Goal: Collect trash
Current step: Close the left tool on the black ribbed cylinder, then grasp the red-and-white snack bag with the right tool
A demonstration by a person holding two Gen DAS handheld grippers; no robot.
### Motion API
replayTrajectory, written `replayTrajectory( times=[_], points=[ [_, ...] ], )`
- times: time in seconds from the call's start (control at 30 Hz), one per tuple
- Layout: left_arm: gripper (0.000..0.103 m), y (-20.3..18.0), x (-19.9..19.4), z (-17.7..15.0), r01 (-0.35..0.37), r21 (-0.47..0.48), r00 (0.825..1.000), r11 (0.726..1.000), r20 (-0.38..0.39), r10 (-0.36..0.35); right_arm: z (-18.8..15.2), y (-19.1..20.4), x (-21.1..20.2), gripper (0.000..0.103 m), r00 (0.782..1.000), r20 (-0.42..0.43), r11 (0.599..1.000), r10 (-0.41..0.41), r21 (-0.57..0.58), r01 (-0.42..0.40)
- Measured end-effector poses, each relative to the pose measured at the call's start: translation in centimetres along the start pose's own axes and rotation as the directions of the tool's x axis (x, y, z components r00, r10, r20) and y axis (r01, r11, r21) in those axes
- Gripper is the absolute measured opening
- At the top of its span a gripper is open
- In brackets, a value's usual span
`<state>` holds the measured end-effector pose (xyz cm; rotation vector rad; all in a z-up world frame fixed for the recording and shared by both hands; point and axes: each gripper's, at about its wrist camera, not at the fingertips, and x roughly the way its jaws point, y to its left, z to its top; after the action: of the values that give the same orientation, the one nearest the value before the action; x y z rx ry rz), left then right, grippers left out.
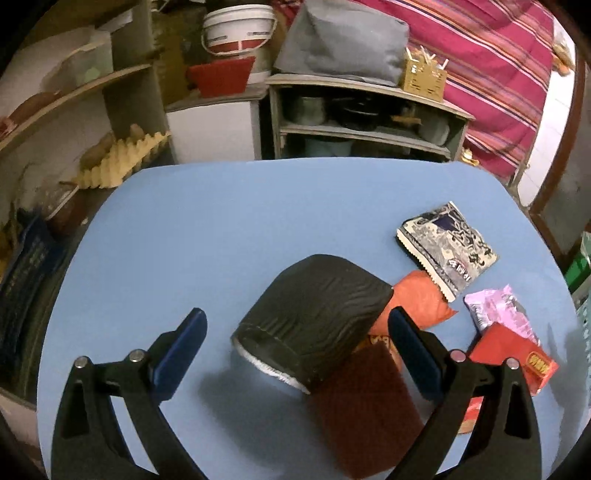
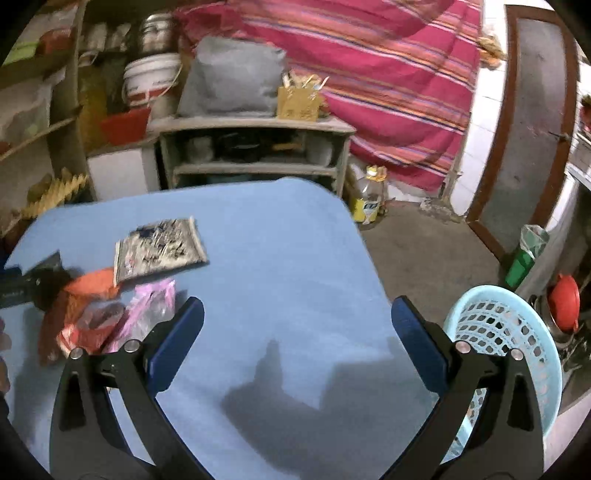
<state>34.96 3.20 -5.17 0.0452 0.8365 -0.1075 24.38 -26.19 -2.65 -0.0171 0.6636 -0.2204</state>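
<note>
On the blue table lies a heap of wrappers. In the left wrist view a black ribbed pouch arches between the open fingers of my left gripper, not pinched. Under it lie a dark red packet, an orange packet, a black-and-white patterned packet, a pink wrapper and a red packet. My right gripper is open and empty over bare table, right of the heap: patterned packet, pink wrapper, orange packet.
A light blue plastic basket stands just off the table's right edge, beside my right gripper. Shelves, a white bucket and a striped cloth stand behind the table. A bottle sits on the floor.
</note>
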Motion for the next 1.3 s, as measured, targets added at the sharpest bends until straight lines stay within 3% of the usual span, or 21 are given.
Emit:
replayTrajectory(
  times=[0.1, 0.3, 0.47, 0.53, 0.73, 1.03, 1.3],
  points=[
    [0.095, 0.1, 0.5, -0.2, 0.033, 0.003, 0.999, 0.999, 0.003, -0.033, -0.2, 0.9, 0.4, 0.099, 1.000, -0.017, 0.999, 0.009, -0.032, -0.009],
    [0.069, 0.2, 0.4, -0.3, 0.066, 0.017, 0.998, 0.998, 0.015, -0.066, -0.3, 2.8, 0.8, 0.099, 0.999, -0.038, 0.997, 0.034, -0.068, -0.036],
    [0.069, 1.3, -0.6, -0.4, 0.067, -0.006, 0.997, 0.998, 0.039, -0.066, 0.4, 4.7, -0.1, 0.097, 0.993, -0.020, 0.993, 0.115, -0.037, -0.116],
    [0.068, 1.6, -0.9, -0.5, 0.034, 0.001, 0.998, 0.999, 0.051, -0.034, 0.5, 6.3, -0.3, 0.094, 0.991, -0.031, 0.989, 0.133, -0.059, -0.135],
    [0.068, 3.2, -2.9, -0.6, -0.036, 0.021, 0.996, 0.999, 0.085, 0.034, 0.0, 11.0, 0.6, 0.079, 0.981, -0.104, 0.977, 0.165, -0.123, -0.177],
    [0.068, 6.3, -5.9, -1.3, -0.016, -0.039, 0.993, 0.999, 0.114, 0.020, 0.8, 11.3, -0.3, 0.078, 0.973, -0.090, 0.975, 0.214, -0.031, -0.218],
    [0.068, 7.5, -6.4, -2.3, -0.016, -0.064, 0.995, 0.998, 0.099, 0.023, 0.5, 12.5, -0.1, 0.078, 0.970, -0.109, 0.973, 0.218, -0.046, -0.224]
  ],
)
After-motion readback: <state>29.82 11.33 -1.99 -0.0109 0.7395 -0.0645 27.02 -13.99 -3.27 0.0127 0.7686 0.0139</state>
